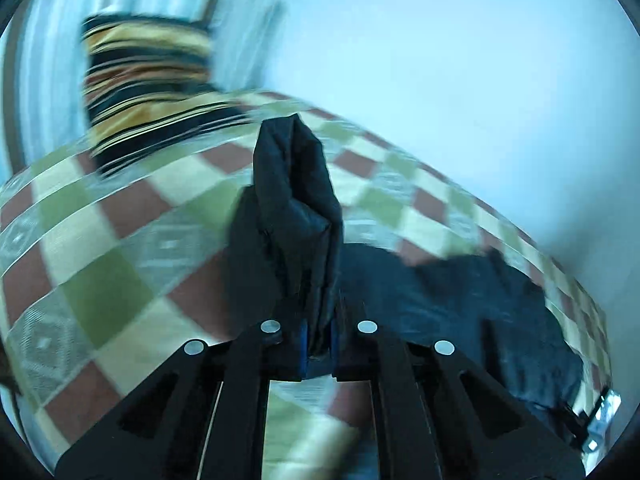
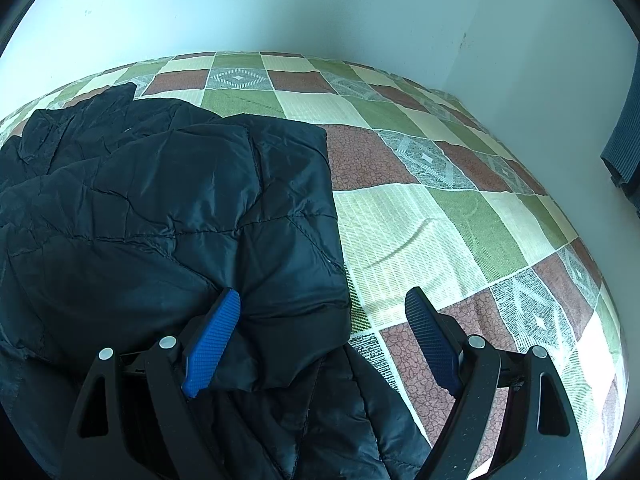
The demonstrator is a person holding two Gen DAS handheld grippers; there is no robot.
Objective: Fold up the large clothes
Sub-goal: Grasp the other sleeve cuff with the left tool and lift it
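A dark quilted jacket (image 2: 168, 208) lies spread across a bed (image 2: 420, 224) covered in a checked sheet of green, cream and rust squares, set against pale walls. In the left wrist view, the left gripper (image 1: 319, 340) has its jaws pressed together on a fold of the jacket (image 1: 298, 208), which stands up as a bunched column of padded fabric rising from between the blue pads (image 1: 303, 344); the rest of the garment trails down to the right over the sheet. The picture is smeared with blur. A striped yellow, black and brown pillow (image 1: 148, 92) sits at the far left end of the bed.

In the right wrist view, the right gripper (image 2: 324, 300) hangs over the jacket's near right corner with its jaws spread wide. One blue pad lies against the dark fabric on the left; the other stands over the bare sheet, clear of the jacket. A strip of dark blue-grey cloth (image 2: 628, 136) hangs at the right edge.
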